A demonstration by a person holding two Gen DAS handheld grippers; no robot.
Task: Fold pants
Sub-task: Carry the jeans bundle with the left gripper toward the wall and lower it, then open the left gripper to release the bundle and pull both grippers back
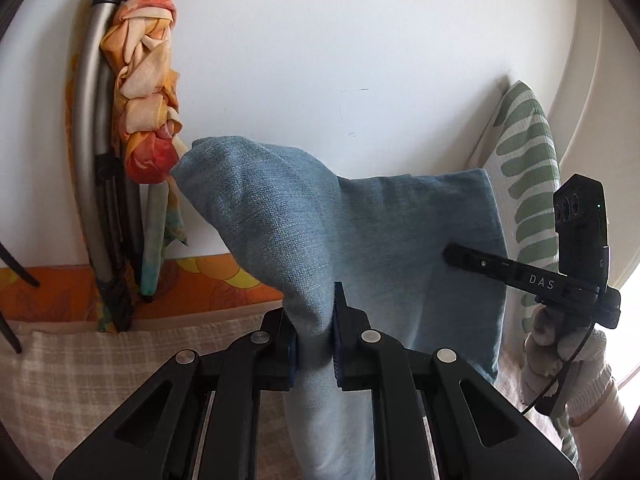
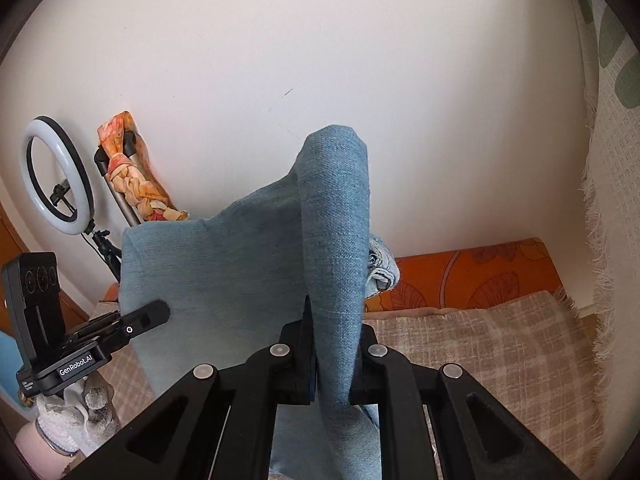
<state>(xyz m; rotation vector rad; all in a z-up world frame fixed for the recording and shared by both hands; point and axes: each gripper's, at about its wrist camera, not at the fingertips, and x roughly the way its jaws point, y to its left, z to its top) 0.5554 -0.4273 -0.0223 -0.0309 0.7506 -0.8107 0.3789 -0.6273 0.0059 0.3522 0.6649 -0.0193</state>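
Observation:
Light blue denim pants [image 1: 400, 240] hang lifted above the bed, stretched between both grippers. My left gripper [image 1: 314, 332] is shut on a bunched fold of the fabric that stands up over its jaws. The right gripper [image 1: 452, 258] shows at the right of the left wrist view, pinching the other side of the cloth. In the right wrist view the pants [image 2: 224, 280] rise in a tall fold through my right gripper [image 2: 334, 356], which is shut on them. The left gripper [image 2: 160, 312] grips the cloth's left edge there, held by a gloved hand [image 2: 68, 412].
A beige checked blanket [image 2: 480, 344] covers the bed, with an orange flowered sheet [image 2: 472, 272] along the white wall. A folded metal frame wrapped in orange cloth [image 1: 144, 92] leans at the left. A ring light [image 2: 56, 176] stands on a tripod. A leaf-patterned curtain [image 1: 528, 168] hangs right.

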